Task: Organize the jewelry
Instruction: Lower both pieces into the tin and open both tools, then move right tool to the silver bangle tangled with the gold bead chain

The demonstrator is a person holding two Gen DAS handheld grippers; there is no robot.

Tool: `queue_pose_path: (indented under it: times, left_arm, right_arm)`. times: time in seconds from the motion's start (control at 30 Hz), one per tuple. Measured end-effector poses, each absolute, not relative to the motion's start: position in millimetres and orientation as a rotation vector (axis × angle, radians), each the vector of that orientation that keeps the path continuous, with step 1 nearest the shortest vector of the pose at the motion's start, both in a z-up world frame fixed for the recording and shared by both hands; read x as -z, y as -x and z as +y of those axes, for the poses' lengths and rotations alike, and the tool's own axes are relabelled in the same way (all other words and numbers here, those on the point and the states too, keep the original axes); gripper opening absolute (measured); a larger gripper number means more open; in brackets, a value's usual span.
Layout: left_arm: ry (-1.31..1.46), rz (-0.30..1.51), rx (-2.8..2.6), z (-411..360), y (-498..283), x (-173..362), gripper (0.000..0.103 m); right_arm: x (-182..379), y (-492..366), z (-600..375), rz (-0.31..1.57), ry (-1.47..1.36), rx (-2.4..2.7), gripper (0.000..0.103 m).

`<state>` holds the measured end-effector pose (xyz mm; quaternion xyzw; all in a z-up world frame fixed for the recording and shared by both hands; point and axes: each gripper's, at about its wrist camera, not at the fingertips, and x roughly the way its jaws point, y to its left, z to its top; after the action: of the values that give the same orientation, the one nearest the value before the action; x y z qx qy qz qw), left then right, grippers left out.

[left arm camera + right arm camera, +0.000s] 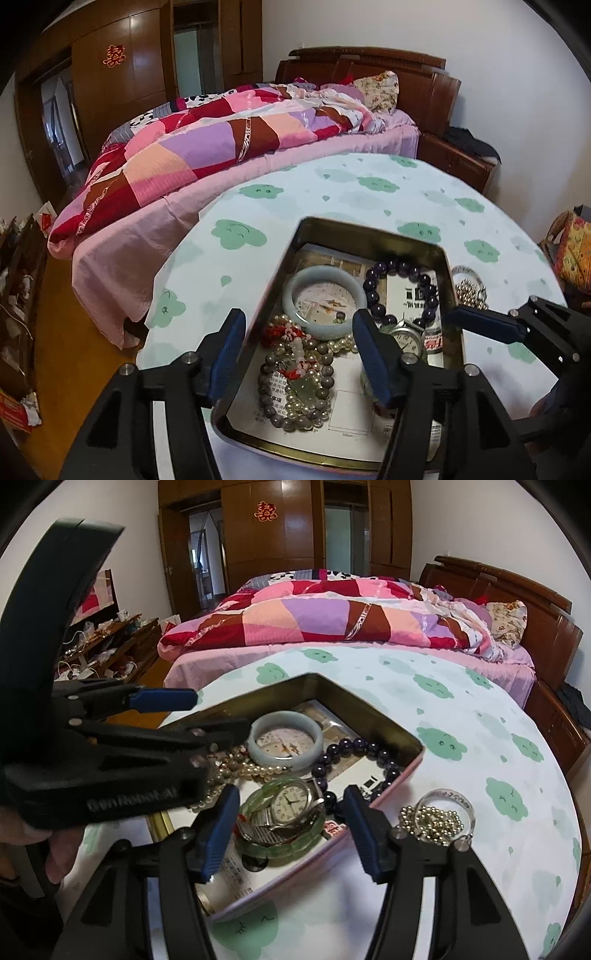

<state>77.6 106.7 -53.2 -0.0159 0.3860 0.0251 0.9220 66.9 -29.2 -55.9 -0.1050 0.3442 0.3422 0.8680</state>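
Note:
An open metal tin (369,230) (369,712) sits on the round table and holds jewelry: a pale jade bangle (295,288) (284,758), a dark purple bead bracelet (373,295) (354,744), pearl and grey bead strands (291,402), a wristwatch (291,803) on a green bangle (291,847). A clear ring and a silver ball chain (437,821) (467,291) lie on the cloth right of the tin. My left gripper (299,354) is open and empty over the tin's left half. My right gripper (290,832) is open around the watch, not gripping it.
The table wears a white cloth with green clouds (351,184) (480,738). A bed with a patchwork quilt (221,140) stands just behind it. A cluttered shelf (107,642) is at the left. The table edge curves close on the right.

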Motion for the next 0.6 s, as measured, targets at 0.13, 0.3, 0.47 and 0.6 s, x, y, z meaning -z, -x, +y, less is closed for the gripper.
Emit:
queue_pose_path:
  times: [0.13, 0.3, 0.47, 0.6]
  left_arm:
    - [0.039, 0.760, -0.094, 112.9, -74.5, 46.4, 0.068]
    - [0.039, 0.764, -0.150, 115.4, -76.7, 49.4, 0.069]
    - [0.037, 0.800, -0.167, 110.5, -79.9, 60.3, 0.069]
    - [0.035, 0.805, -0.159, 102.6, -79.5, 62.2, 0.069]
  right_arm:
    - [49.9, -73.1, -48.9, 0.714, 0.174, -0.698, 0.062]
    - [50.1, -94.8, -94.6, 0.729, 0.118, -0.571, 0.062]
    - [65.1, -128.1, -132.7, 0.809, 0.078, -0.433, 0.051]
    - [70.8, -143.9, -131.1, 0.839, 0.109, -0.414, 0.045]
